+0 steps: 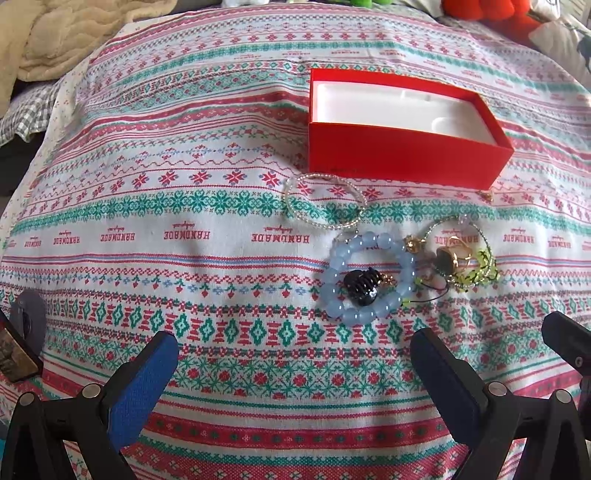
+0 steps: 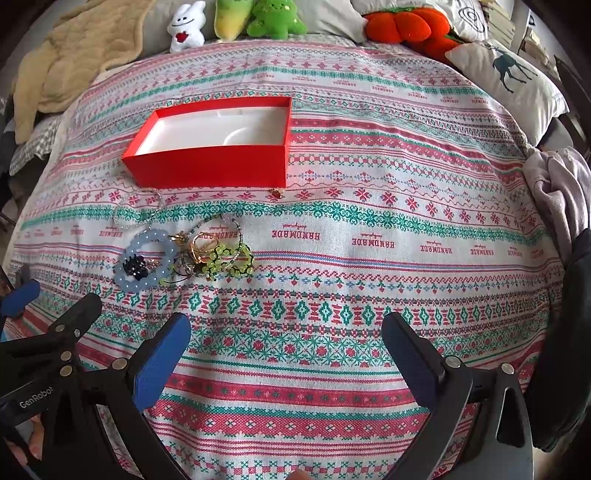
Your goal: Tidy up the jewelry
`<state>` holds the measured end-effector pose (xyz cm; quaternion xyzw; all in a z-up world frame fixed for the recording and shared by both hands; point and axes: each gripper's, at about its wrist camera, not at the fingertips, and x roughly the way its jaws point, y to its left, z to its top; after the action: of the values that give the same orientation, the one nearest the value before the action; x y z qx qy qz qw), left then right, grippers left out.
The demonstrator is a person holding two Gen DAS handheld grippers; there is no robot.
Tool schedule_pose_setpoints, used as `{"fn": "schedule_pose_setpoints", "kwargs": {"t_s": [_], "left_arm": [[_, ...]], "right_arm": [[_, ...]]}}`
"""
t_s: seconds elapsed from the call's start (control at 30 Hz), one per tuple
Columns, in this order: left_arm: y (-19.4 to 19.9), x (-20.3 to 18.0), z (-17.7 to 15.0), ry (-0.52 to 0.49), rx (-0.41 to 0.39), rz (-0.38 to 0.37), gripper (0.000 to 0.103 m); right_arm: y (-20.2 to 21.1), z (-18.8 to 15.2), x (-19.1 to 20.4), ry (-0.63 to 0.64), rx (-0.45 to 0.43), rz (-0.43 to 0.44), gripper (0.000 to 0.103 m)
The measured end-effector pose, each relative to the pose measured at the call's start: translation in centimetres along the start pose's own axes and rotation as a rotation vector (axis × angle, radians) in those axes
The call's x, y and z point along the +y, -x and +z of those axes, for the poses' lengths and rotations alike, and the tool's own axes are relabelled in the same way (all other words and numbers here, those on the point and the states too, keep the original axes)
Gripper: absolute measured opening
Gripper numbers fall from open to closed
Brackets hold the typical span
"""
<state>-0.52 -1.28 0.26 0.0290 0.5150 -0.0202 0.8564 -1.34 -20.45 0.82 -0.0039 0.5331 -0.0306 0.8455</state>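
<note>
Both tools spread wide, nothing held: left tool (image 1: 293,365), right tool (image 2: 286,345), both hovering over the cloth short of the pile. Jewelry all loose on the patterned cloth (image 2: 369,229), none in the red box (image 2: 207,166) yet; its white insert looks bare.

Pile sits just in front of box: blue bead bracelet (image 1: 367,275) w/ black clip (image 1: 362,286) inside its ring, pearl bracelet (image 1: 325,201) nearest box, green/gold tangle (image 1: 461,258) to the right, touching the blue one. Small red charm (image 2: 277,192) alone by box front wall.

Step prob. = first pick. Blue bracelet is the easy one: pinch one side of the bead ring, lift straight, watch the clip and tangle don't drag along.

Setting: looks like a bed, not a hard surface, so soft and things sink. Beige blanket (image 2: 74,55) far left, plush toys (image 2: 273,16) and deer pillow (image 2: 509,77) at back.
</note>
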Motion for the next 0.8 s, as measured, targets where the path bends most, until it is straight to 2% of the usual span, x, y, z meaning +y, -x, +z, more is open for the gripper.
{"fn": "schedule_pose_setpoints", "kwargs": {"t_s": [0.8], "left_arm": [[0.14, 0.03, -0.01, 0.000, -0.001, -0.002, 0.103]], "right_arm": [[-0.10, -0.04, 0.11, 0.000, 0.002, -0.003, 0.103]]}}
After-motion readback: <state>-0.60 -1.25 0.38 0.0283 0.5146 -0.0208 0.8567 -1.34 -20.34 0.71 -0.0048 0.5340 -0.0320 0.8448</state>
